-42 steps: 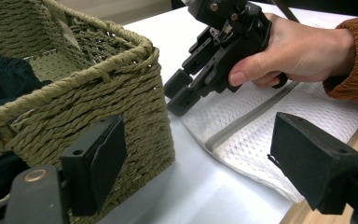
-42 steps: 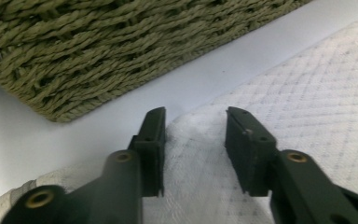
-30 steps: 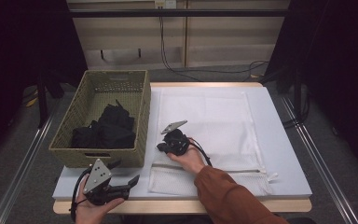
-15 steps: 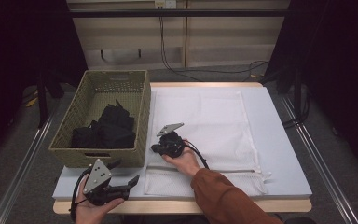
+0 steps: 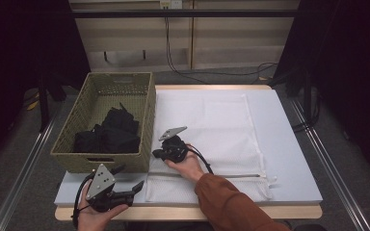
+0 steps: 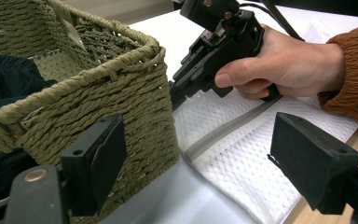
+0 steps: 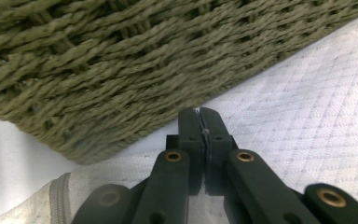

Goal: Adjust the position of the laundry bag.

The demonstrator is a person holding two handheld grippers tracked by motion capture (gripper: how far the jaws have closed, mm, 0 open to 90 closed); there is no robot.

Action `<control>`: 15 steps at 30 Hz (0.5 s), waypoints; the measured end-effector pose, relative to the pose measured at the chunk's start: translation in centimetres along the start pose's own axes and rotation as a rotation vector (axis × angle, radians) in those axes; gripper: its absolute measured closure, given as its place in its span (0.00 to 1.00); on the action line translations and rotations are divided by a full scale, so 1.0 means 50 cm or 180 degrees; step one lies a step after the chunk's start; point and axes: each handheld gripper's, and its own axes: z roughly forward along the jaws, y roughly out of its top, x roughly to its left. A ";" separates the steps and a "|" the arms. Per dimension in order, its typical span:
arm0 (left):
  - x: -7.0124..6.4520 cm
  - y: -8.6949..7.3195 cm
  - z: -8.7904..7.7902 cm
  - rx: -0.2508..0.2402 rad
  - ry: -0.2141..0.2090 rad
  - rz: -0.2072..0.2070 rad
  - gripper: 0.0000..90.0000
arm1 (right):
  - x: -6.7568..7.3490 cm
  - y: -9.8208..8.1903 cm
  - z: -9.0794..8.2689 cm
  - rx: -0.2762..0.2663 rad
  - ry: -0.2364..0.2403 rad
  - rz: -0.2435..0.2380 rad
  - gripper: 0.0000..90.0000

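Note:
A white mesh laundry bag (image 5: 212, 120) lies flat on the table, with a grey zipper (image 5: 226, 175) running along its front edge. My right gripper (image 5: 157, 155) rests on the bag's left front part, right beside the basket wall. Its jaws are shut (image 7: 204, 122) on a thin grey bit that looks like the zipper pull. In the left gripper view it (image 6: 175, 95) points down at the bag by the basket's corner. My left gripper (image 5: 127, 179) is held open at the table's front left corner, jaws wide (image 6: 203, 158) and nothing between them.
A woven green basket (image 5: 147, 113) stands at the left of the table, with black clothes (image 5: 108, 132) piled in it. Its near corner (image 6: 135, 88) stands close before my left gripper. A grey pad (image 5: 289, 144) covers the table. Cables hang at the back.
My right gripper has slid a little to the left along the bag's front, closer to the basket. The left gripper has stayed in place.

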 end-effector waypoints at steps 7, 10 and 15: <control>0.000 0.000 0.000 0.0008 0.0011 -0.0004 0.20 | 0.000 0.000 0.002 0.0003 -0.0003 0.0006 0.99; 0.000 -0.001 0.001 0.0013 0.0010 -0.0014 0.20 | 0.001 0.000 0.002 0.0005 -0.0010 -0.0006 0.96; -0.001 -0.001 0.001 0.0032 0.0020 -0.0036 0.20 | 0.004 0.001 0.000 -0.0002 -0.0042 -0.0042 0.81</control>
